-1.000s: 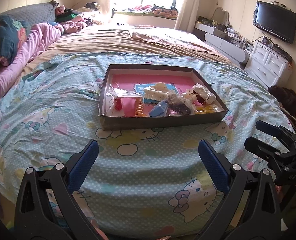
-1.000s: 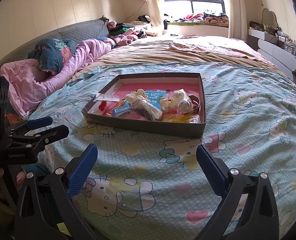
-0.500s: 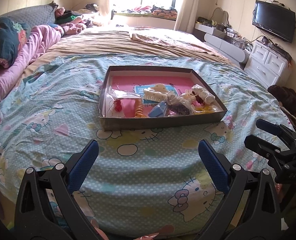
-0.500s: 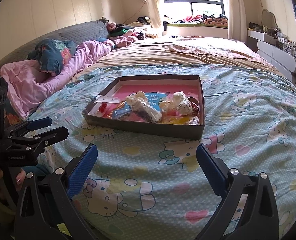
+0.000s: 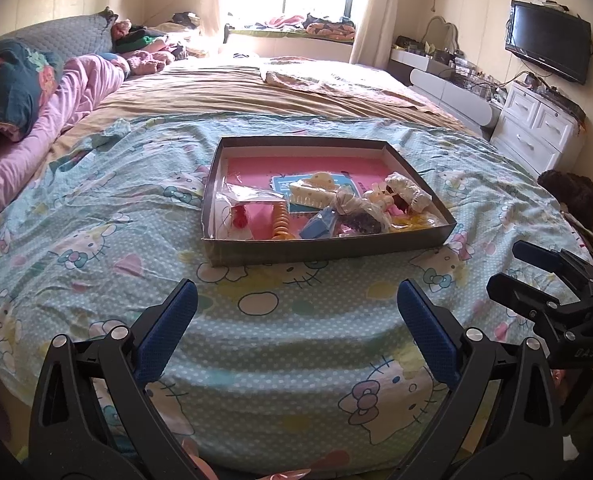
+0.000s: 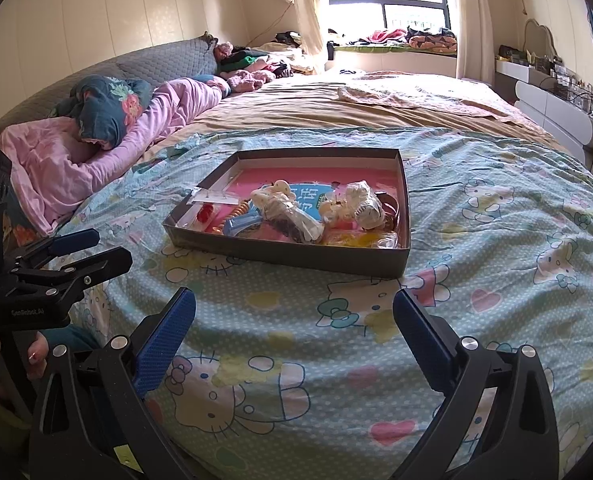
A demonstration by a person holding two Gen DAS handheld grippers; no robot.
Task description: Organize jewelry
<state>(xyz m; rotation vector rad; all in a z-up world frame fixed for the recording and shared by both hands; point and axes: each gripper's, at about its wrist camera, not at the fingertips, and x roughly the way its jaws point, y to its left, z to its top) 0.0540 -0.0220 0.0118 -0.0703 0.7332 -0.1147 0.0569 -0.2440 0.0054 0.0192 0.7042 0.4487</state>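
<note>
So the jewelry all sits in one shallow cardboard box on the cartoon-cat bedspread, roughly in the middle of the bed. Everything is bunched along the box's near half: a clear bag with something red at the near left corner, an orange coil just right of it, a cream hair claw further in toward the centre, a blue clip against the near wall, and a heap of small plastic bags toward the near right corner. The far half of the box shows mostly bare pink lining. What's inside those bags is too small and crinkly to tell.

The left gripper and the right gripper both hover over the bedspread on the near side of the box, well short of it, fingers spread wide with nothing between them.

How far along? Hard call. Pieces are all in the box but piled, not laid out, so this fits either a jumble waiting to be sorted or items already gathered into the box. If neat rows are the goal, spreading the heap apart looks like what's left.
</note>
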